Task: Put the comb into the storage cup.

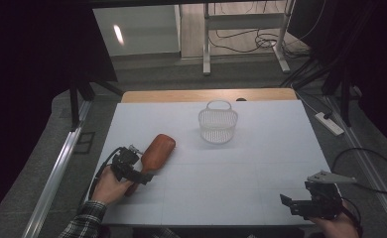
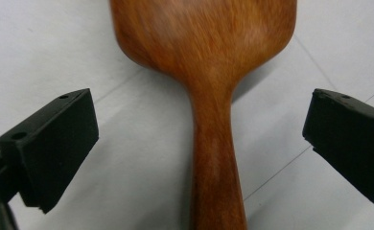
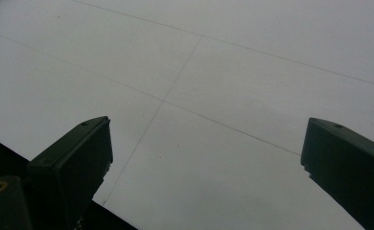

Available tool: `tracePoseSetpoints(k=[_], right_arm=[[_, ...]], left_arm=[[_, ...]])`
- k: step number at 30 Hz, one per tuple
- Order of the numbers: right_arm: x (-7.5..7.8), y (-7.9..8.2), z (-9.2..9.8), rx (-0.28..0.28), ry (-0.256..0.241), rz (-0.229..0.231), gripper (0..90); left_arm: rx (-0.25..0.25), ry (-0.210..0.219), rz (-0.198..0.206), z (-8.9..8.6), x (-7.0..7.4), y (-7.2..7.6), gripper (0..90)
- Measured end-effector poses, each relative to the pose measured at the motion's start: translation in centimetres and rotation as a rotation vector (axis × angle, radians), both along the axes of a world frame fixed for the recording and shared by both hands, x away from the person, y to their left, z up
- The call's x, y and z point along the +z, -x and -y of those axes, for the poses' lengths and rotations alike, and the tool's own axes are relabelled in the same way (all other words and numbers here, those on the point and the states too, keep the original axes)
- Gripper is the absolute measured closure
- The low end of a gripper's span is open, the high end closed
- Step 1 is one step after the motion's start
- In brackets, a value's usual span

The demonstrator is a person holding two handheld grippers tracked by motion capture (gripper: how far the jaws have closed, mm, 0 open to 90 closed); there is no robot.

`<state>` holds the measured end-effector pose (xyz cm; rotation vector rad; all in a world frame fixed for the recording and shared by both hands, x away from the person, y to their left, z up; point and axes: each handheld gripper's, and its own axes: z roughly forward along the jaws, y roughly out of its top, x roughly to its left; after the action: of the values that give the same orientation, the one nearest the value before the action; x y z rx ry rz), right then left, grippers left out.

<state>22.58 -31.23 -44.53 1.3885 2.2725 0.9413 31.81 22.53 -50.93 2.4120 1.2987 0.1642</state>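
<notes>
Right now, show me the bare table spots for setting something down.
Bare: the middle, between the wooden paddle and the right gripper; the right side, beyond the white basket; the far left corner of the table. Crowded: the near left, where the left gripper straddles the paddle's handle.

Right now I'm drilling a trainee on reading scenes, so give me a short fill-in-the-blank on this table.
1. The left gripper has its jaws open on either side of the wooden paddle's ____.
2. The white basket stands ____ on the table.
3. The right gripper has its jaws ____, with nothing between them.

Missing words: handle; upright; open
</notes>
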Motion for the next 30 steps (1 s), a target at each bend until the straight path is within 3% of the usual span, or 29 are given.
tracePoseSetpoints(k=[10,16,19,20,21,22,30], right_arm=[[0.0,0.02,-0.02,0.002,0.001,0.0,3.8],[-0.01,0.01,-0.05,0.003,0.002,0.0,3.8],[-0.01,0.02,-0.05,0.003,0.002,0.0,3.9],[-0.01,0.01,-0.05,0.003,0.002,0.0,3.9],[-0.01,0.01,-0.05,0.003,0.002,0.0,3.9],[-0.02,0.01,-0.05,0.003,0.002,-0.001,3.9],[-0.02,0.02,-0.08,0.008,0.004,0.002,3.9]], left_arm=[[-0.004,-0.007,-0.053,0.54,-0.64,-0.17,0.0],[-0.006,-0.034,-0.043,0.78,-0.58,-0.11,1.0],[-0.018,-0.05,-0.024,0.83,-0.37,0.04,10.4],[-0.022,-0.05,-0.019,0.82,-0.27,0.11,18.2],[-0.024,-0.05,-0.014,0.82,-0.2,0.15,18.2],[-0.025,-0.048,0.0,0.77,-0.04,0.23,26.0],[-0.017,-0.034,0.001,0.49,0.08,0.22,51.1]])
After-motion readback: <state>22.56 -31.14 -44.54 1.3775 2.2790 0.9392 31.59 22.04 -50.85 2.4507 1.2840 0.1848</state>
